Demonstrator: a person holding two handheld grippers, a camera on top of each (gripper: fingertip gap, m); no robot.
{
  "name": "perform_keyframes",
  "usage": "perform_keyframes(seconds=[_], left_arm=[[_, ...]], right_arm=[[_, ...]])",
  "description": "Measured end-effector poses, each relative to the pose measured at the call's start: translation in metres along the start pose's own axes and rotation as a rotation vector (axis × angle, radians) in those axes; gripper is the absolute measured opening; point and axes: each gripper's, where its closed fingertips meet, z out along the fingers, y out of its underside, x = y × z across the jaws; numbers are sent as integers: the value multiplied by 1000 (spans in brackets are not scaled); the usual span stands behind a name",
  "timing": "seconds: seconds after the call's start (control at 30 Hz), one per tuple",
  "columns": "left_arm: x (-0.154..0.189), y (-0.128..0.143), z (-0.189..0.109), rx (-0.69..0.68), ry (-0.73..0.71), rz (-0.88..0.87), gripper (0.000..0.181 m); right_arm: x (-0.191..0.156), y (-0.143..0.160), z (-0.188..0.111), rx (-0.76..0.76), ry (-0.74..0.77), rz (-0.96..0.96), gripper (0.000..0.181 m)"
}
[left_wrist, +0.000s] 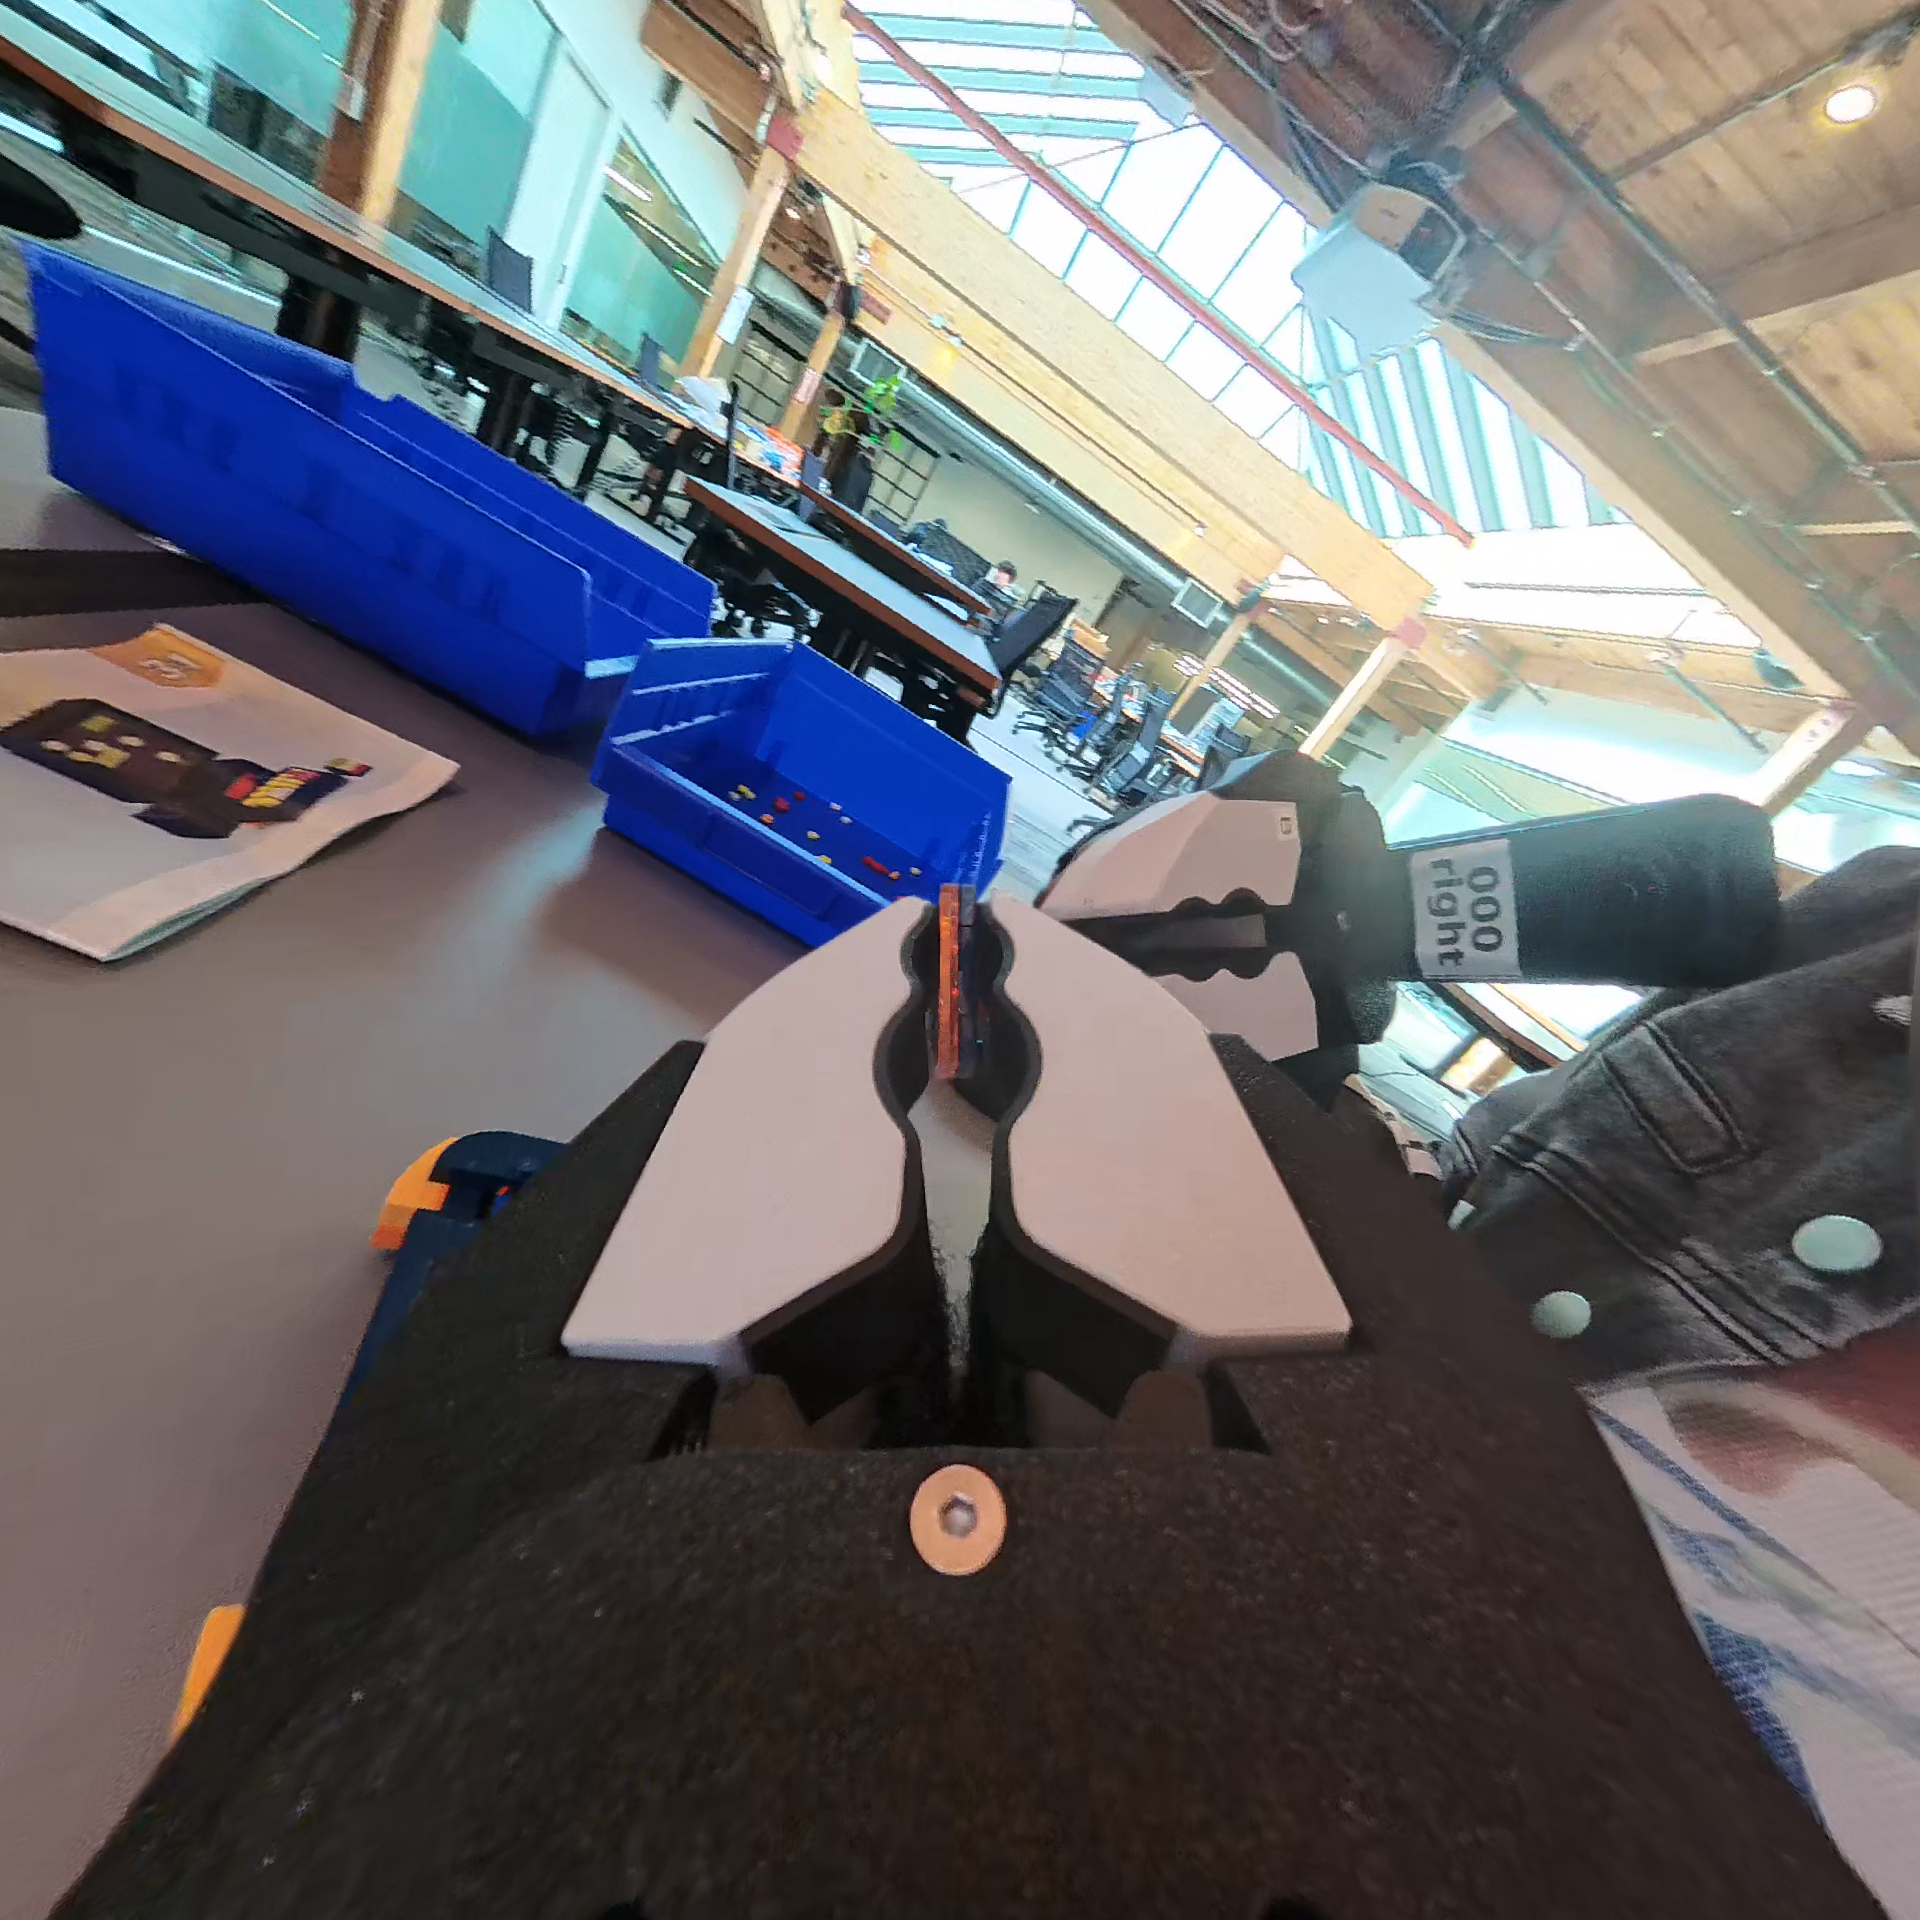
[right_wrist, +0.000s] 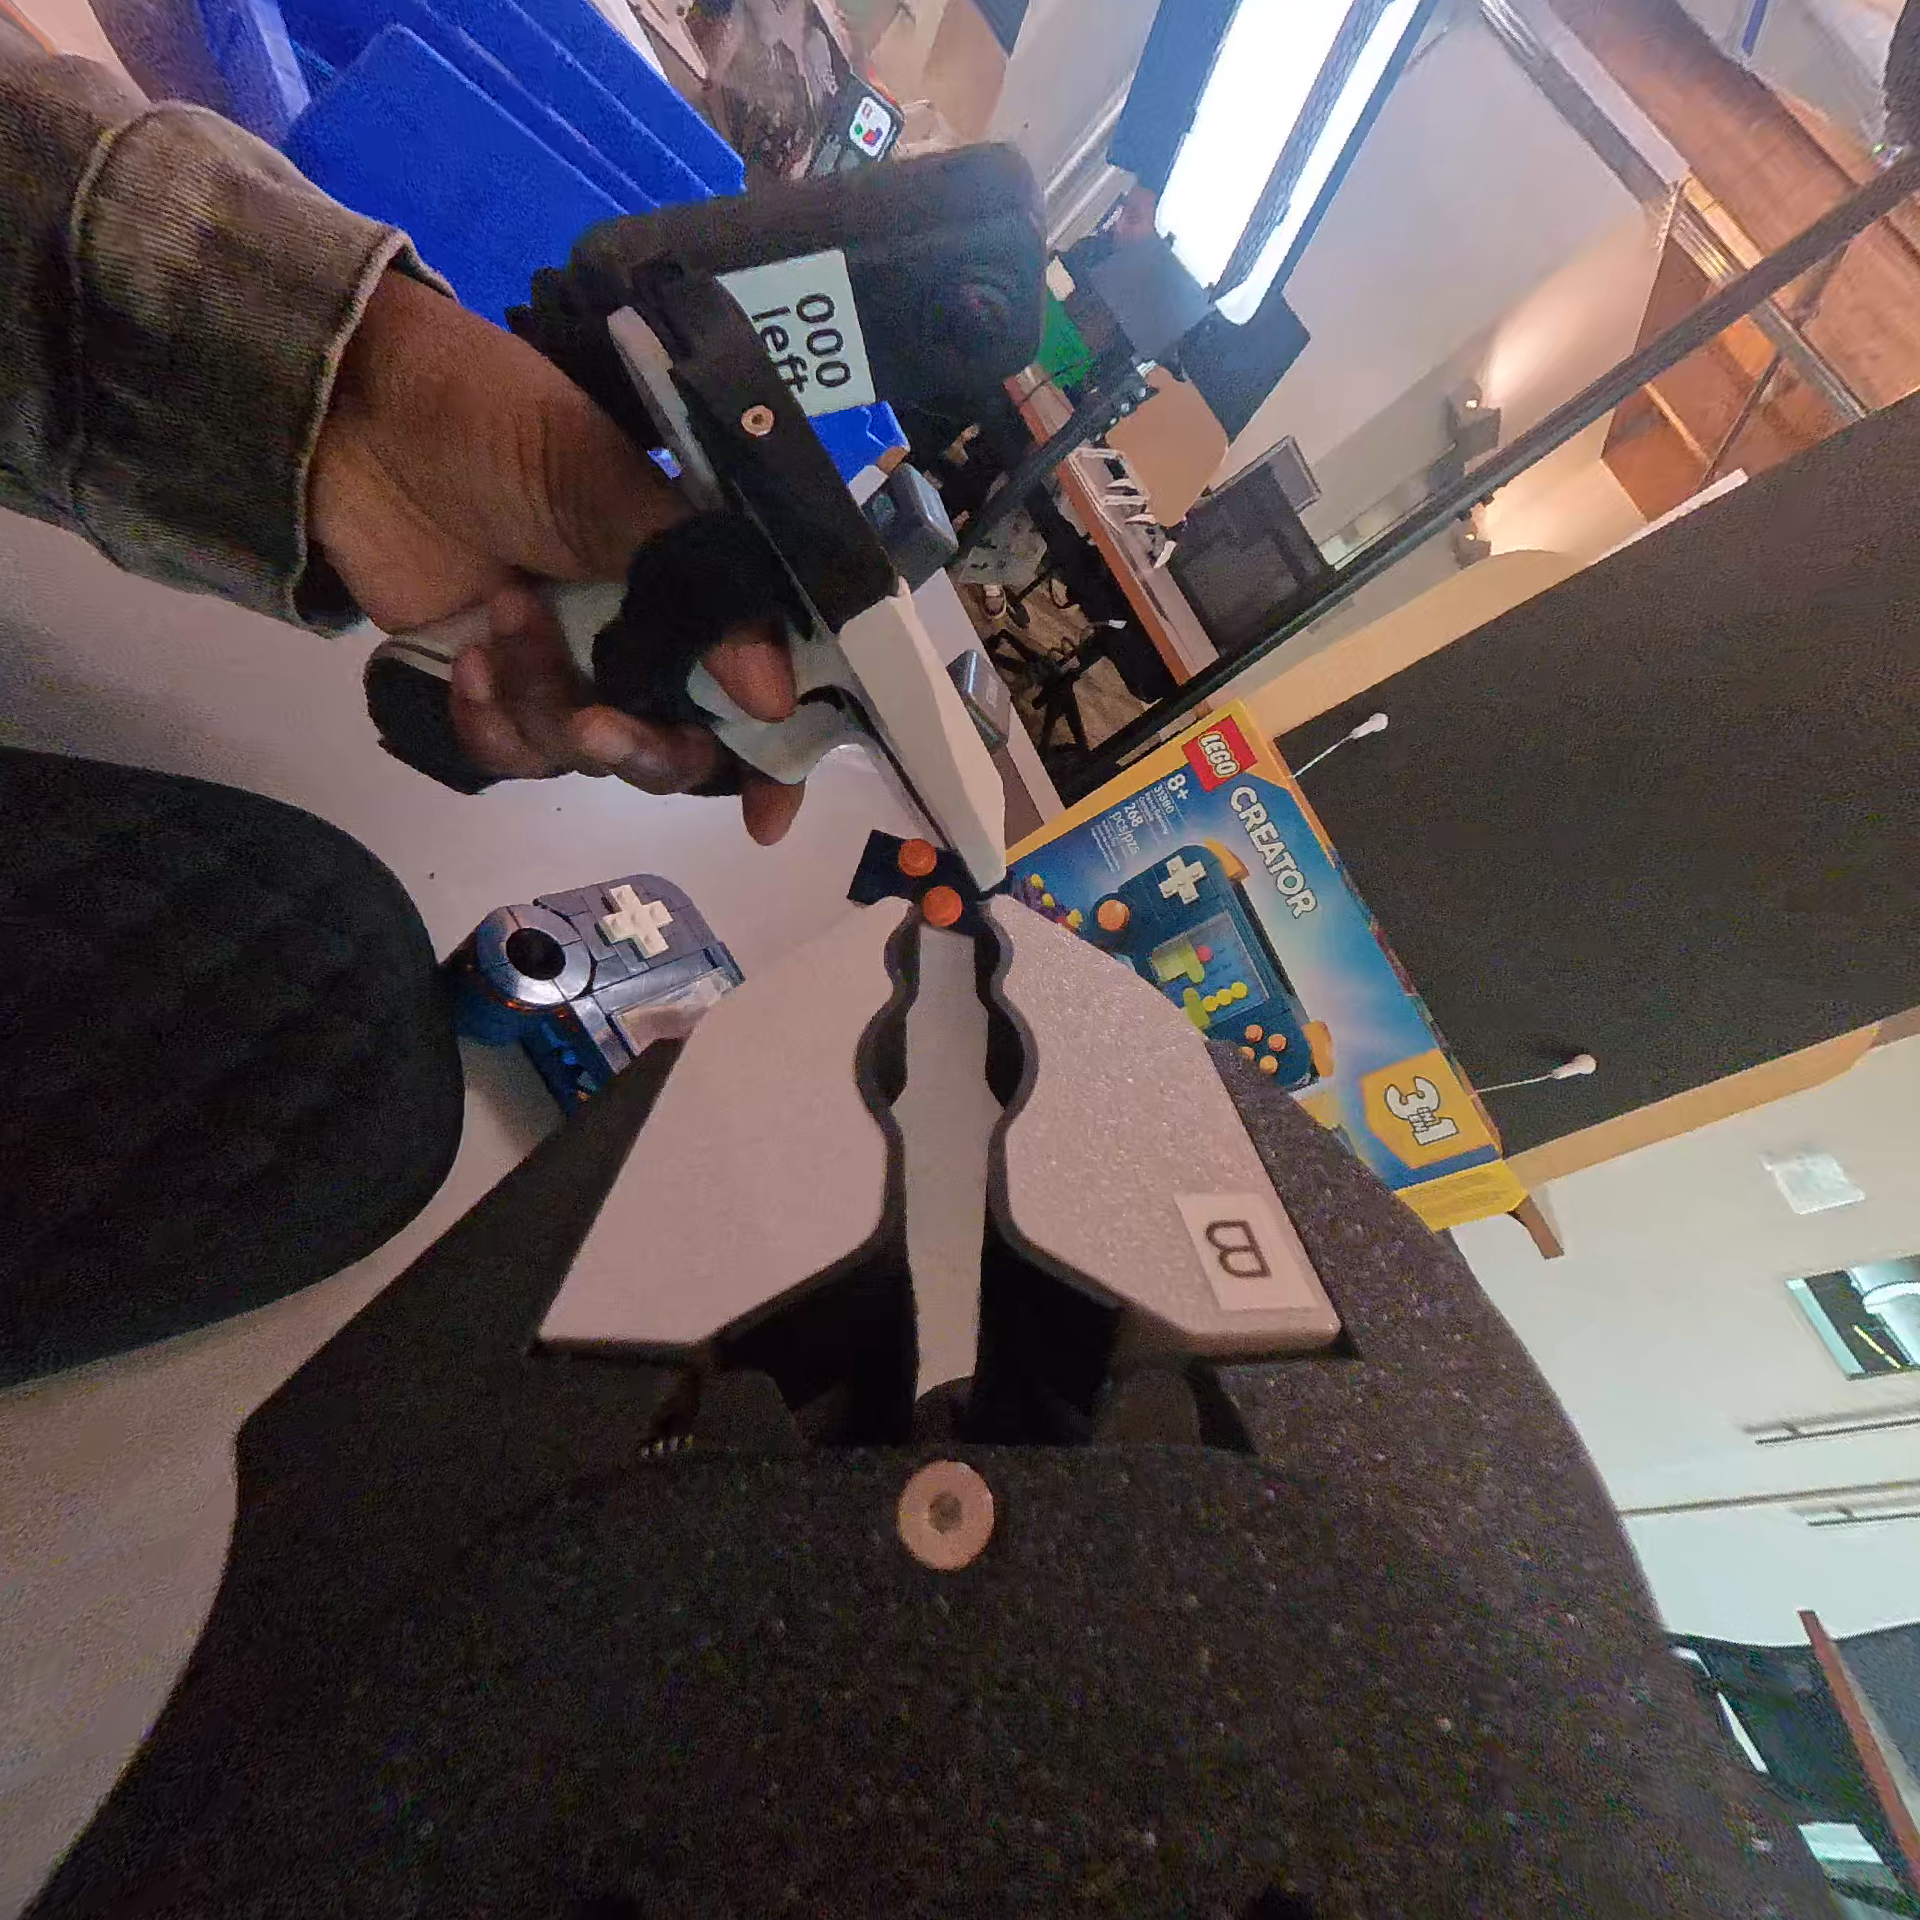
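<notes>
My left gripper is shut on a thin dark blue plate with orange studs, held edge-up above the grey table. In the right wrist view a hand holds the left gripper, which pinches the plate by one edge. My right gripper meets it tip to tip, its jaws narrowed on the lower orange stud. The right gripper also shows in the left wrist view, touching the plate. A blue brick-built model with a white cross stands on the table below.
Two blue bins stand behind: a long one and a small one holding several tiny pieces. A building booklet lies at left. A toy box leans against a black panel. A dark denim sleeve is at right.
</notes>
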Motion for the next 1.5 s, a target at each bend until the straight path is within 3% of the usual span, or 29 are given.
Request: perform_keyframes(seconds=[0.2, 0.53, 0.8, 0.83, 0.9, 1.07, 1.2, 1.3, 1.4, 1.47, 1.5], left_arm=[[-8, 5, 2, -19, -55, -38, 5], [-20, 5, 4, 65, -88, -202, 5], [-20, 0, 2, 75, -129, -115, 5], [-31, -1, -2, 82, -208, -89, 5], [-48, -2, -12, 61, -329, 30, 5], [-30, -28, -20, 247, -155, -104, 5], [-2, -56, -30, 503, 109, -197, 5], [3, -58, -31, 562, 196, -248, 5], [9, -50, -22, 507, 234, -255, 5], [14, -48, -19, 488, 257, -245, 5], [14, -48, -18, 485, 255, -253, 5]], right_arm=[[-4, 12, 13, -107, 4, -36, 8], [-1, 27, 24, -250, 78, -79, 6], [3, 20, 22, -159, 170, -125, 4], [3, 16, 20, -133, 171, -122, 0], [1, 2, 19, -56, 150, -44, 0], [7, 22, 27, -64, 101, 248, 0], [13, -4, 25, 259, -46, 844, 17], [15, -24, 25, 455, -228, 1163, 27], [14, -29, 31, 498, -310, 1257, 30], [12, -29, 32, 501, -332, 1241, 8], [12, -29, 31, 506, -319, 1225, 8]])
